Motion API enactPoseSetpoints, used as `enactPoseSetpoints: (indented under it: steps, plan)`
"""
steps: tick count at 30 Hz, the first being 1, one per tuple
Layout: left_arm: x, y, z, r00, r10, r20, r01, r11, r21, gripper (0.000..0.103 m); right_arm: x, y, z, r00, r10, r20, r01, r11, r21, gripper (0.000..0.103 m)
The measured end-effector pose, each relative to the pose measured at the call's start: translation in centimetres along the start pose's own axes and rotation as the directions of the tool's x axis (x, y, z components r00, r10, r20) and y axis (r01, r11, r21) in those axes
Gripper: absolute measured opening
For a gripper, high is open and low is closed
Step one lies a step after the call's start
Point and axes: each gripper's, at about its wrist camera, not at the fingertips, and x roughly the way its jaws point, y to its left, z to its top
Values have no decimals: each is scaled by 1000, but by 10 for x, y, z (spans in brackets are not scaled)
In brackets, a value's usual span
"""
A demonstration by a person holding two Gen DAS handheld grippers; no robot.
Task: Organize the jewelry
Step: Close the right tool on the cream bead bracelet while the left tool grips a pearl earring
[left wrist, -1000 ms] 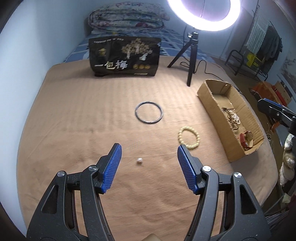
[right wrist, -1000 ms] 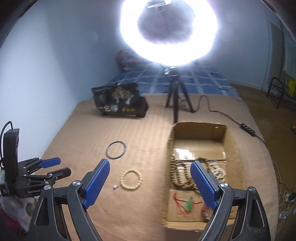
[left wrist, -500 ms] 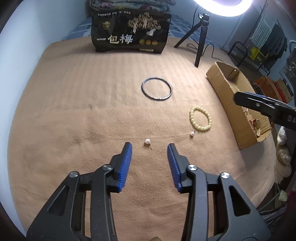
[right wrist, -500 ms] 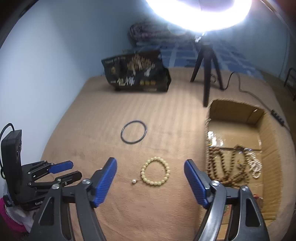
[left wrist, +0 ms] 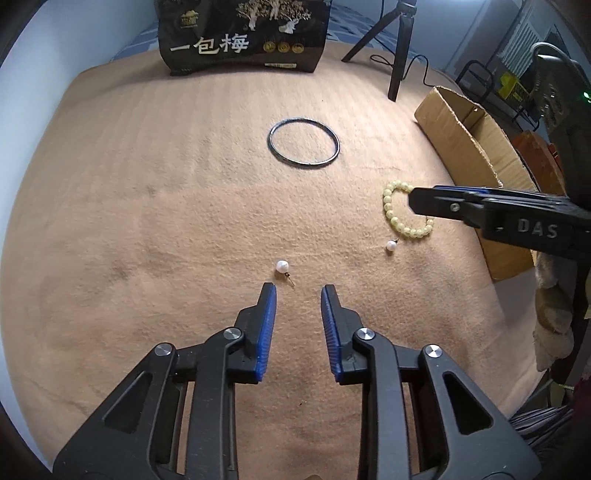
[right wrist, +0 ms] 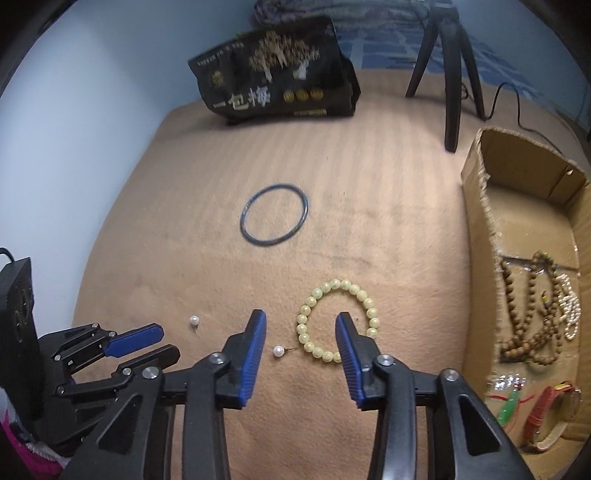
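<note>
Tan blanket (right wrist: 184,206), faint stripes. Pale yellow-green bead bracelet (right wrist: 332,291). Dark blue-black bangle (right wrist: 273,216). Two white pearl earrings (left wrist: 282,266). Brown cardboard box (right wrist: 480,221). Black bag (right wrist: 273,74), gold tree print, white characters. Blue gripper pads (left wrist: 267,325).

Black bag (left wrist: 243,35), large print: white Chinese characters "一包梅" across its front, read in both wrist views.
Black bag, artwork: gold trees above the characters and three round gold medal marks to their right; their fine print is too small to read.
Black bag, upper edge: a row of small gold characters in the right wrist view, too small to read.
Black bag, bottom edge: a small gold strip label, unreadable.
Right tongs (left wrist: 417,201), arm: raised letters "DAS" on the black plastic, seen from the left wrist view; the word is cut off where the arm meets the frame's edge.
</note>
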Motion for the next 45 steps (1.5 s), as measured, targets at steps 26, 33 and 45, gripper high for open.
enactPoseSetpoints:
  steps: [26, 33, 45]
  plan:
    - [27, -1, 27, 998, 32, -50, -36, 996, -77, 14, 31, 0, 10, 997, -62, -41, 62, 998, -1, 29]
    - [22, 8, 28, 998, 40, -43, -44, 993, -109, 14, 31, -3, 12, 997, -65, -41, 66, 998, 5, 29]
    - [42, 4, 27, 993, 81, -83, -89, 992, -93, 14, 38, 3, 10, 997, -67, -50, 67, 998, -2, 25]
